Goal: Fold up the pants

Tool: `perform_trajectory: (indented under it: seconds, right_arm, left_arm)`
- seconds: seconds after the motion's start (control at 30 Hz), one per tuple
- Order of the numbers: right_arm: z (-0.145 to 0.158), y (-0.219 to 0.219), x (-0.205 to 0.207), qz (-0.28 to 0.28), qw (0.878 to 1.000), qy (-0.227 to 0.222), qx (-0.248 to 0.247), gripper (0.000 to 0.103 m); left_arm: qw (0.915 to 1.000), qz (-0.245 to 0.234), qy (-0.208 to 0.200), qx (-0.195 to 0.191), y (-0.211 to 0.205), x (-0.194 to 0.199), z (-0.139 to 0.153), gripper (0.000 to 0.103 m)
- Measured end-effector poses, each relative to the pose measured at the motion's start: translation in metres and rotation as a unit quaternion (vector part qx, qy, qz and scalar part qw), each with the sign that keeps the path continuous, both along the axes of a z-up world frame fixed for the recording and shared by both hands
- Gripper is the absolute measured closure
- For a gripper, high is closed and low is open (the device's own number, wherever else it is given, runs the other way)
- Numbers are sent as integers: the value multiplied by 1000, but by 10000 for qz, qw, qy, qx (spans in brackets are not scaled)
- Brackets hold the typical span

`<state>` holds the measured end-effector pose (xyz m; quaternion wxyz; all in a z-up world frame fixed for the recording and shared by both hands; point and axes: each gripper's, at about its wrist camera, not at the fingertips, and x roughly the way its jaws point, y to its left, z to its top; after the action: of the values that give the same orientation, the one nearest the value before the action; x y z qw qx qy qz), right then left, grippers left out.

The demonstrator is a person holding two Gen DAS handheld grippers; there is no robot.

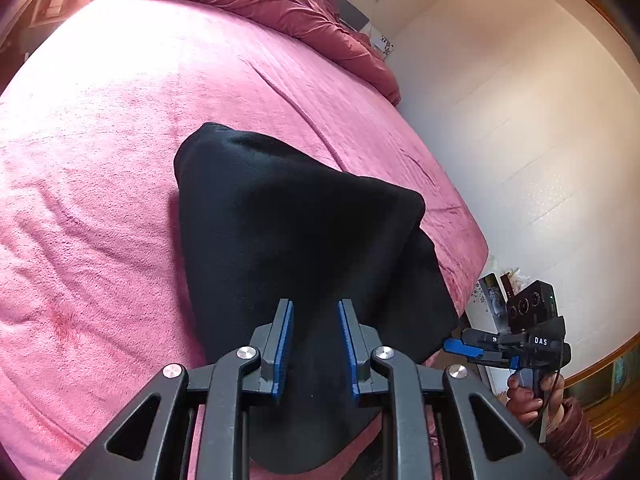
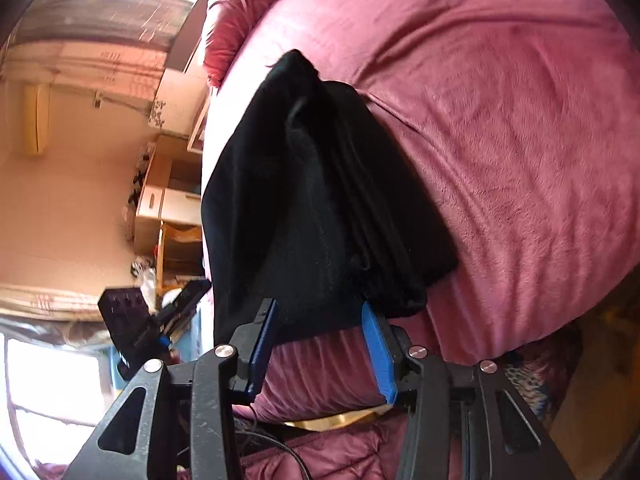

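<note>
The black pants [image 1: 296,248] lie folded into a thick bundle on the pink bed, near its edge. They also show in the right wrist view [image 2: 312,200]. My left gripper [image 1: 316,308] is open and empty, its blue-padded fingers hovering over the near end of the bundle. My right gripper [image 2: 320,312] is open and empty, its fingertips right at the near edge of the pants. The right gripper also shows in the left wrist view [image 1: 456,346], beside the lower right corner of the pants, held by a hand.
The pink bedspread [image 1: 120,160] covers the bed. A crumpled red duvet [image 1: 280,4] lies at the far end. A white wall [image 1: 520,120] runs along the bed's right side. Wooden shelves [image 2: 168,200] stand beyond the bed edge.
</note>
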<state>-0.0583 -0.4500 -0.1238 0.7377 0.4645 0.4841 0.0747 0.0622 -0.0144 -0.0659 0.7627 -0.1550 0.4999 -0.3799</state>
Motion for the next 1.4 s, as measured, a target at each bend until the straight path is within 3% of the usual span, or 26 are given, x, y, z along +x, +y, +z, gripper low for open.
perform_trajectory:
  seconds: [0.1,0.23,0.33,0.47,0.63,0.77,0.9,1.03,1.17,1.3,1.4]
  right_arm:
    - [-6,2,8,-251,9996,48,-95,60]
    - [1,7,6,-234,9984,67,-518,93]
    - [19,12,1,-139,9963,-107,-840,95]
    - [30,18,-4,-10,9936,-108,-1128,96]
    - [-9,12,-1,-117,9929,477,-1084,96]
    - [-18,14,3,-92,9917,636,-1112,96]
    - [-5,17,1,10,9927,527,-1084,94]
    - [9,19,3,187,9930,482,-1062,86]
    - [39,22,3,399,9840,388,-1690,85]
    - [73,25,21,381,9748,0,-2199,85]
    - [85,31,51,399,9652,-265,-2570,74]
  left_arm:
    - [10000,-30,0,41,4,-5,-3,80]
    - [9999,-97,-55,65,9,-11,5,80]
    - [9997,-208,-26,95,-2,-11,3,80]
    - [9993,-296,-14,248,-11,-9,0,80]
    - [9975,-446,98,539,-34,-4,-12,80]
    - [9962,-539,-30,688,-49,-5,-6,80]
    - [9983,-361,-182,416,-45,-1,7,78]
    - [9975,81,-483,517,-38,15,24,78]
    - [9943,450,-669,698,-30,35,33,78]
    - [9873,744,-809,1145,-28,54,36,78]
    - [9851,932,-641,1298,-22,72,34,77]
